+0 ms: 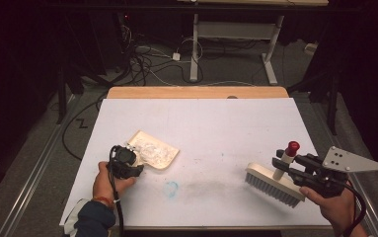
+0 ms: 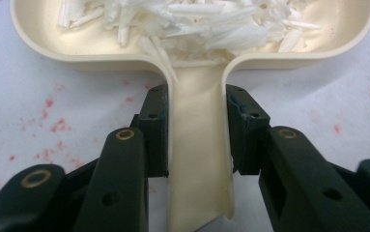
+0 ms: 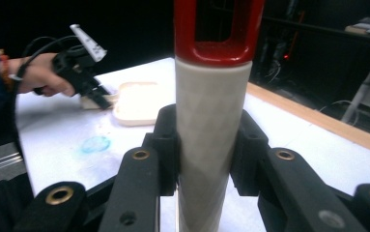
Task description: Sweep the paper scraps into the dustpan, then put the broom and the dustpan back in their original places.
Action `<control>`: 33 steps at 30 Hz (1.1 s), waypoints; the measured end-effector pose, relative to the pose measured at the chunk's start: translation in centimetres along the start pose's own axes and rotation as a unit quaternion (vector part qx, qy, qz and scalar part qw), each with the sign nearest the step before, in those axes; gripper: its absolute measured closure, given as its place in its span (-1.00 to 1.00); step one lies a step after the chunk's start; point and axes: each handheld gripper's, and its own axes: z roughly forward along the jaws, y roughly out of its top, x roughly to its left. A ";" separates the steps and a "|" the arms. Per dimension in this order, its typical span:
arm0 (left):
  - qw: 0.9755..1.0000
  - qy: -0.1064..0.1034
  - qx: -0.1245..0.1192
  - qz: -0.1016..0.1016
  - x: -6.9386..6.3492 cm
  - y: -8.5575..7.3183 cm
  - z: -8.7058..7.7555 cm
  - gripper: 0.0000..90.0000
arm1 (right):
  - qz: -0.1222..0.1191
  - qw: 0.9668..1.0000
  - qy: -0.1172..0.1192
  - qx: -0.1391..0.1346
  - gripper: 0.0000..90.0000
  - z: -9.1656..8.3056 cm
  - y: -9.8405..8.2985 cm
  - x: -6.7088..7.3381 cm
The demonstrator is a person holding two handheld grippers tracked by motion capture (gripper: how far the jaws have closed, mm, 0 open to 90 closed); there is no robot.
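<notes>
left claw [image 2: 197,130] clamped on dustpan [image 2: 199,159] handle | right claw [image 3: 206,150] clamped on brush [image 3: 214,125] handle | pan's white scraps probably paper

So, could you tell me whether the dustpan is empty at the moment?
No, the left gripper view shows the dustpan holding a heap of white shreds piled against its back wall.

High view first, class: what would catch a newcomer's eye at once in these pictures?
The cream dustpan left of the table's middle, heaped with white shreds, its handle clamped by the left gripper. At the right edge, the right gripper grips a white brush by its red-capped handle. A blue smudge marks the white tabletop between them.
</notes>
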 end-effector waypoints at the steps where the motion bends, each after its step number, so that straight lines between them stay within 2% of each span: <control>1: 1.000 0.002 -0.001 -0.003 0.1 0.1 0.1 0.40 | 0.001 1.000 0.005 0.006 0.56 0.0 0.0 0.0; 5: 1.000 -0.005 -0.008 -0.023 0.7 0.1 0.4 0.40 | -0.001 1.000 0.016 0.018 0.56 0.1 -0.1 0.0; 9: 0.999 -0.004 -0.013 -0.038 0.9 0.0 0.4 0.39 | 0.011 0.999 0.027 0.023 0.56 0.3 -0.3 -0.3; 11: 0.999 -0.018 -0.017 -0.041 0.4 -0.2 0.2 0.29 | 0.019 0.999 0.026 0.030 0.56 0.5 -0.5 -0.5; 13: 0.999 -0.023 -0.023 -0.040 -0.6 -0.4 -0.1 0.21 | 0.026 0.999 0.025 0.039 0.56 1.0 -0.8 -1.1; 15: 0.999 -0.021 -0.026 -0.034 -1.7 -0.8 -0.5 0.08 | 0.037 0.998 0.021 0.041 0.56 1.4 -1.0 -1.6; 18: 0.998 -0.037 -0.041 -0.018 -2.7 -1.3 -1.3 0.04 | 0.045 0.998 0.012 0.043 0.56 2.0 -1.1 -2.3; 19: 0.998 -0.039 -0.046 -0.014 -2.8 -1.4 -1.4 0.02 | 0.049 0.998 0.009 0.044 0.56 2.3 -1.1 -2.7; 21: 0.998 -0.029 -0.049 -0.011 -3.0 -1.6 -1.7 -0.02 | 0.053 0.997 0.005 0.047 0.55 2.8 -1.1 -3.3; 23: 0.998 -0.035 -0.048 -0.001 -3.0 -1.8 -1.7 -0.01 | 0.064 0.996 -0.001 0.054 0.55 3.4 -0.9 -4.1; 26: 0.997 -0.034 -0.065 0.016 -3.0 -2.4 -1.8 -0.02 | 0.067 0.996 -0.013 0.057 0.53 4.5 -0.8 -5.0; 27: 0.997 -0.025 -0.074 0.026 -3.0 -2.6 -1.9 -0.04 | 0.070 0.996 -0.010 0.059 0.52 4.9 -0.8 -5.2; 29: 0.992 -0.003 -0.114 0.051 -3.2 -3.0 -2.3 -0.13 | 0.072 0.995 -0.019 0.068 0.50 5.9 -0.6 -5.8; 31: 0.986 0.004 -0.146 0.077 -3.4 -3.5 -2.6 -0.21 | 0.074 0.994 -0.021 0.073 0.49 6.7 -0.5 -6.2; 33: 0.980 -0.001 -0.174 0.094 -3.3 -4.0 -2.8 -0.28 | 0.079 0.993 -0.024 0.081 0.48 7.6 -0.5 -6.7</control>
